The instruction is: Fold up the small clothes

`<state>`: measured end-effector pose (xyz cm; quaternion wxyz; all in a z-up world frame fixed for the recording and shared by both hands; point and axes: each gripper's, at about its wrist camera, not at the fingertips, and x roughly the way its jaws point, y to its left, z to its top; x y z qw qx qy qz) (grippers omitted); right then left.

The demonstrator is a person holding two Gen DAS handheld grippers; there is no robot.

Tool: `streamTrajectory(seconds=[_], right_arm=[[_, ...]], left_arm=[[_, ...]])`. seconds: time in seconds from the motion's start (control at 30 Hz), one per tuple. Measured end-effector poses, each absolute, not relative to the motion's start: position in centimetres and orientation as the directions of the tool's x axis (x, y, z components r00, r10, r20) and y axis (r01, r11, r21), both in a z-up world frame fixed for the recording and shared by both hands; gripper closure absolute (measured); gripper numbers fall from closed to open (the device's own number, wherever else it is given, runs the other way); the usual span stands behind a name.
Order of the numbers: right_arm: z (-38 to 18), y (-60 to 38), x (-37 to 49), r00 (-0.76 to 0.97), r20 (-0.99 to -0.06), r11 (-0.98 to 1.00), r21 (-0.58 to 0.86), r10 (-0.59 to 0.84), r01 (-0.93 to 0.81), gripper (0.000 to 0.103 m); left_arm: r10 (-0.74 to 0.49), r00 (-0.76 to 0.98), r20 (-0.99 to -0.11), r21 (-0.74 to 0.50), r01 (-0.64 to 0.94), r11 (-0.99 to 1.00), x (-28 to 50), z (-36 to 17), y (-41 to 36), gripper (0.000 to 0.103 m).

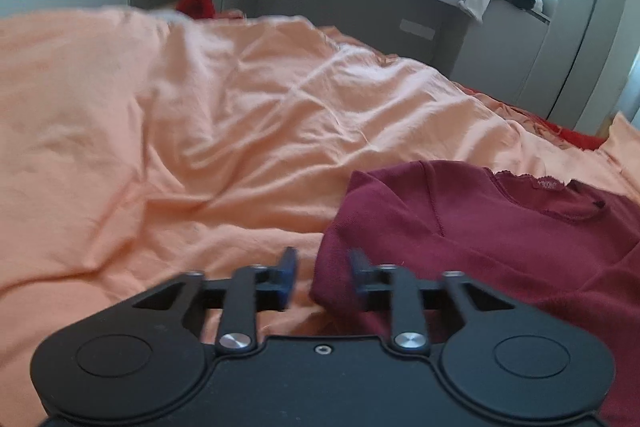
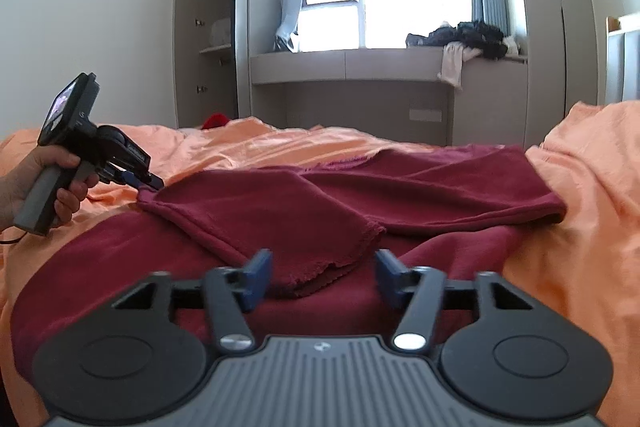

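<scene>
Right gripper (image 2: 322,277) is hovering with jaws spread, pinching nothing, frayed sleeve cuff (image 2: 336,267) lying just beyond and between its fingers. Maroon top (image 2: 280,211) is lying flat on the orange bedsheet (image 2: 580,187), long axis running left-right across the right view. Left gripper (image 1: 322,269) is sitting spread too, at the top's left edge, fabric between the fingers but unpinched. Only the left view is showing the collar label (image 1: 548,184); only the right view is showing the person's hand (image 2: 52,183).

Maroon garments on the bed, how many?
1: the maroon top lies spread on the orange sheet, sleeves folded across its middle. More clothes sit heaped on the window ledge; others may be hidden.
</scene>
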<state>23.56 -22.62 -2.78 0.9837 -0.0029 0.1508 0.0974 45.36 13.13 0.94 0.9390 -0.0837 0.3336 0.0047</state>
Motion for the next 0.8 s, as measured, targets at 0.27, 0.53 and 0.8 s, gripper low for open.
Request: streamTrajectory(seconds=[0.27, 0.53, 0.8], right_arm=[[-3.2, -25.3, 18.7, 0.949, -0.311, 0.998, 0.001, 0.053, -0.055, 0.003], [-6.4, -28.9, 16.6, 0.892, -0.45, 0.974, 0.214, 0.03, 0.075, 0.047], [-8.0, -27.3, 17.5, 0.843, -0.53, 0.982, 0.186, 0.092, 0.01, 0.075]], left_arm=[[-0.002, 0.863, -0.506, -0.064, -0.035, 0.997, 37.4, 2.9, 10.8, 0.004], [-0.022, 0.874, -0.485, -0.084, -0.021, 0.996, 28.4, 2.1, 9.1, 0.001], [-0.02, 0.881, -0.472, -0.073, -0.016, 0.997, 23.7, 2.4, 7.5, 0.001]])
